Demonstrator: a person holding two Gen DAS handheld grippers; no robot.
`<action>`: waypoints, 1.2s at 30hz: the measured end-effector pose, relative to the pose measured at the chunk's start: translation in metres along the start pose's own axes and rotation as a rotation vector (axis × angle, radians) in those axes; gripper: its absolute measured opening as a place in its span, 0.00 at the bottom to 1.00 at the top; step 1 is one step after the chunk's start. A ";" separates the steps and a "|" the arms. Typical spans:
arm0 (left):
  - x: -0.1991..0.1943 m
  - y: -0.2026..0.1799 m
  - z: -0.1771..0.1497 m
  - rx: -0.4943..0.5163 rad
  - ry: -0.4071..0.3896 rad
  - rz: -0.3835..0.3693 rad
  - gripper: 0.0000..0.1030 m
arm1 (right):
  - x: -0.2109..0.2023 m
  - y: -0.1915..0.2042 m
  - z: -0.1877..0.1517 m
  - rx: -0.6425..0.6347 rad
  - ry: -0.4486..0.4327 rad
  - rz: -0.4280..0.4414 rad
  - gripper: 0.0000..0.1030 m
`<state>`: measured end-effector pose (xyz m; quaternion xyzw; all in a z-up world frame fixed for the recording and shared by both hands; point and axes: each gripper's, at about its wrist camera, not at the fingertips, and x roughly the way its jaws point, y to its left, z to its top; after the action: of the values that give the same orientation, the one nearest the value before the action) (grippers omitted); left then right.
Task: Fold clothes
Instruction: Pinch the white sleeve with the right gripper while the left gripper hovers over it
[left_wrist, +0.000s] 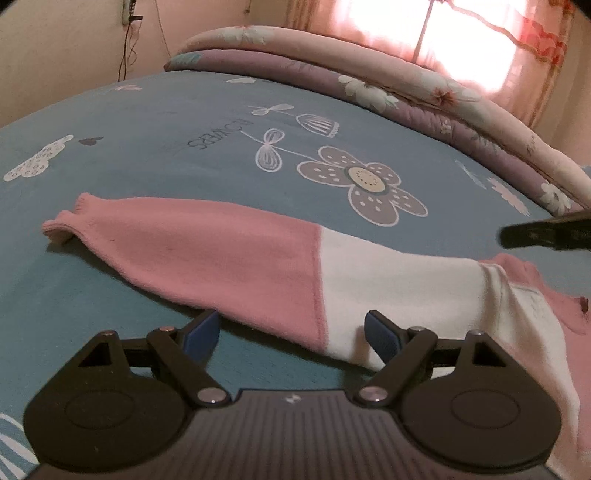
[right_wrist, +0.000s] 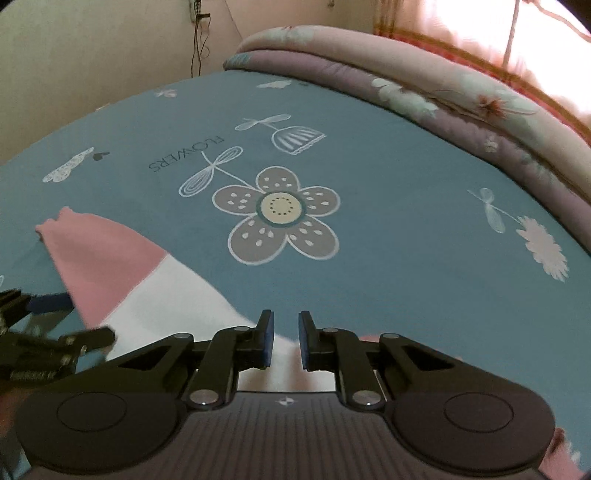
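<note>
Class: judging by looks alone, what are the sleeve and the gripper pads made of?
Sleeve: soft knit, probably cotton or acrylic; matte, fuzzy surface, ribbed cuff, pink joined to white by a seam.
Gripper pads: blue, matte, likely rubber or foam; material uncertain.

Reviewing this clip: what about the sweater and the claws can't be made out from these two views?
- Sweater body: cut off by the right edge in the left wrist view; behind the right claw in the right wrist view.
- Whether the right claw pinches cloth: its own fingers hide the contact.
- Left claw: open over the sleeve; touching or not is unclear.
- Sweater's print: too small, cropped.
</note>
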<state>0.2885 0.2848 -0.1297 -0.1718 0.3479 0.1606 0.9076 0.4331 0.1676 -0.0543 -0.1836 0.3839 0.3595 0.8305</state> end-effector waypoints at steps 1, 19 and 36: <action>0.001 0.000 -0.001 0.000 0.004 0.003 0.83 | 0.007 0.001 0.002 -0.003 0.007 0.001 0.17; 0.003 -0.003 -0.005 0.015 -0.005 0.002 0.85 | 0.020 0.031 -0.047 -0.134 0.062 0.067 0.17; 0.006 -0.007 -0.006 0.046 -0.006 0.009 0.89 | 0.052 0.024 -0.015 -0.404 0.164 0.217 0.32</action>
<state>0.2920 0.2769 -0.1368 -0.1489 0.3497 0.1570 0.9116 0.4310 0.1980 -0.1045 -0.3323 0.3878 0.4999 0.6995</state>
